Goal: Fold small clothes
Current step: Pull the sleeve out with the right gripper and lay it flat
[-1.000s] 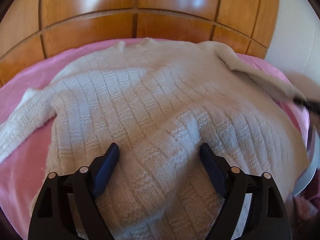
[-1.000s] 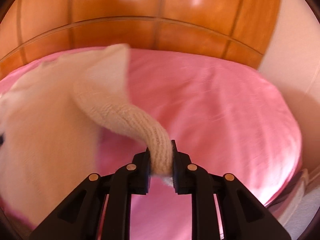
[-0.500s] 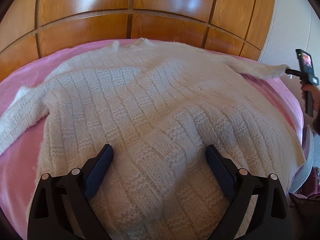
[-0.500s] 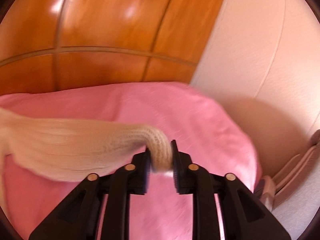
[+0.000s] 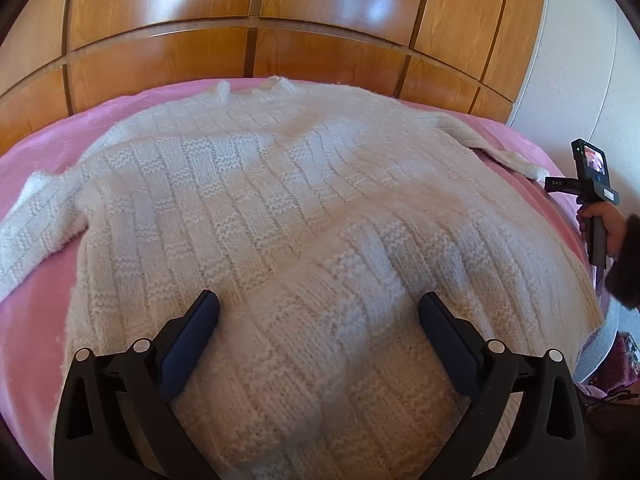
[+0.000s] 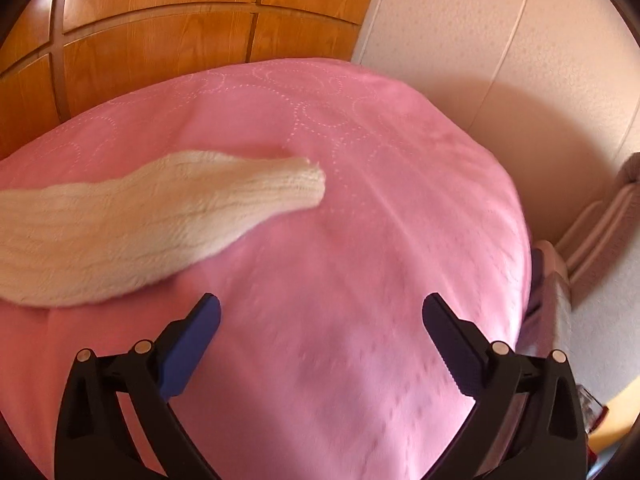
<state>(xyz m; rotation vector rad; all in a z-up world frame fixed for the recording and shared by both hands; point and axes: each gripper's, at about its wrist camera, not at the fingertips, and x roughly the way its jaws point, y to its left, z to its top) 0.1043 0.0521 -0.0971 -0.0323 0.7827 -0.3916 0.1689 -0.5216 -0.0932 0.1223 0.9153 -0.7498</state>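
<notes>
the left gripper (image 5: pixel 318 312) is opening wide, with a soft bump of the white sweater (image 5: pixel 280 208) between its fingers, not pinched. the right gripper (image 6: pixel 320 316) is opening too, with nothing in it. the sleeve (image 6: pixel 168 216) lies just past it on the pink bed cover (image 6: pixel 380 240). the sweater looks spread flat now. next, i think, grab a sleeve and fold it in.

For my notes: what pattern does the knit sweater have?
The sweater is cream-white, knitted in a basket-weave block pattern; the left wrist view shows it best.
</notes>
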